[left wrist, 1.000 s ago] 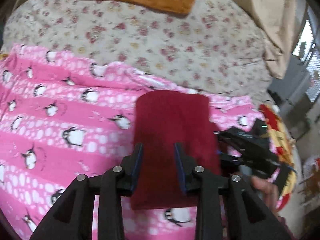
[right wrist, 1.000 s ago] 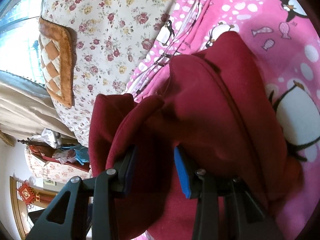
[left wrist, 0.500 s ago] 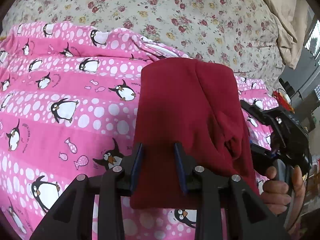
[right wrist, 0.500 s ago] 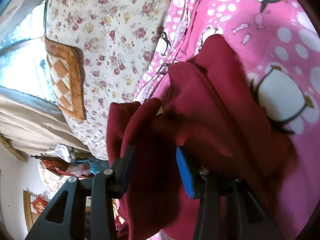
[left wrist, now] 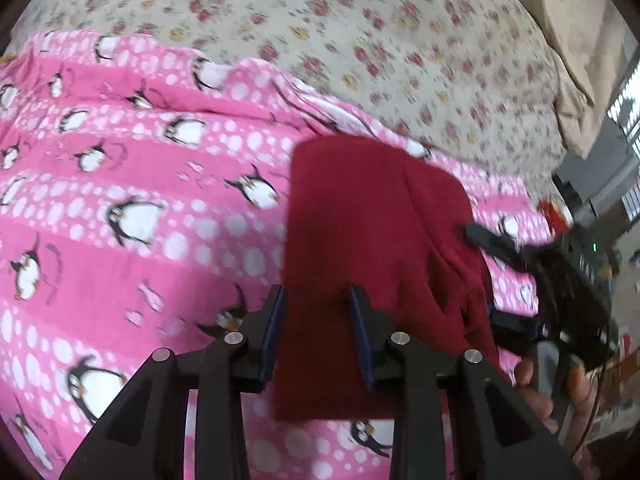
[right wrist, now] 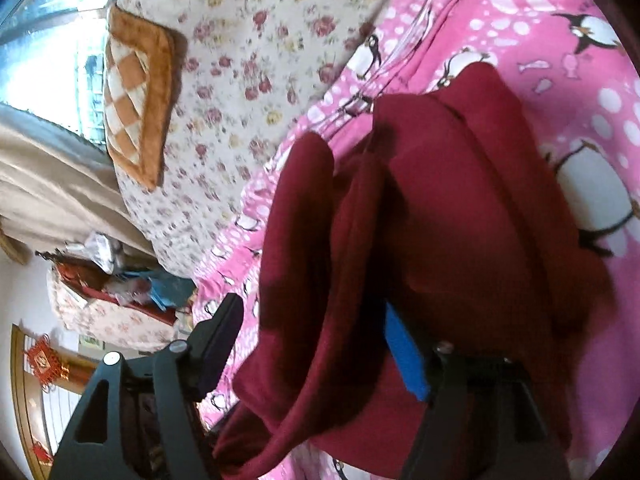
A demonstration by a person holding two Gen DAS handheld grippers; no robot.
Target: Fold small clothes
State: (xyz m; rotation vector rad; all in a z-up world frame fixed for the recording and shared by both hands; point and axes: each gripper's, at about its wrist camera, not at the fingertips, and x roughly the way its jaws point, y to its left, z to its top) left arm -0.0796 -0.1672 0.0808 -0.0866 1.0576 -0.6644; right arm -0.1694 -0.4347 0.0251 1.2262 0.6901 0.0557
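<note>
A dark red garment [left wrist: 360, 220] lies folded on the pink penguin blanket [left wrist: 120, 208]. My left gripper [left wrist: 318, 320] is shut on its near edge, and the cloth runs between the pads. In the right wrist view the same red garment [right wrist: 460, 220] bunches up in thick folds. My right gripper [right wrist: 316, 344] has its jaws opening. A fold hangs loose between them, and the blue pad [right wrist: 404, 356] stands off the cloth. In the left wrist view the right gripper [left wrist: 560, 280] sits at the garment's right side, with a hand [left wrist: 536, 392] below it.
A floral bedsheet [left wrist: 400, 40] covers the bed beyond the blanket. An orange checked cushion [right wrist: 136, 92] lies at the far end, next to a beige curtain [right wrist: 52, 192]. Room furniture and clutter [right wrist: 120, 288] show past the bed's edge.
The right gripper's jaws have spread wide and released the red fold they pinched. The left gripper still holds the garment's edge and has sunk a little toward the blanket.
</note>
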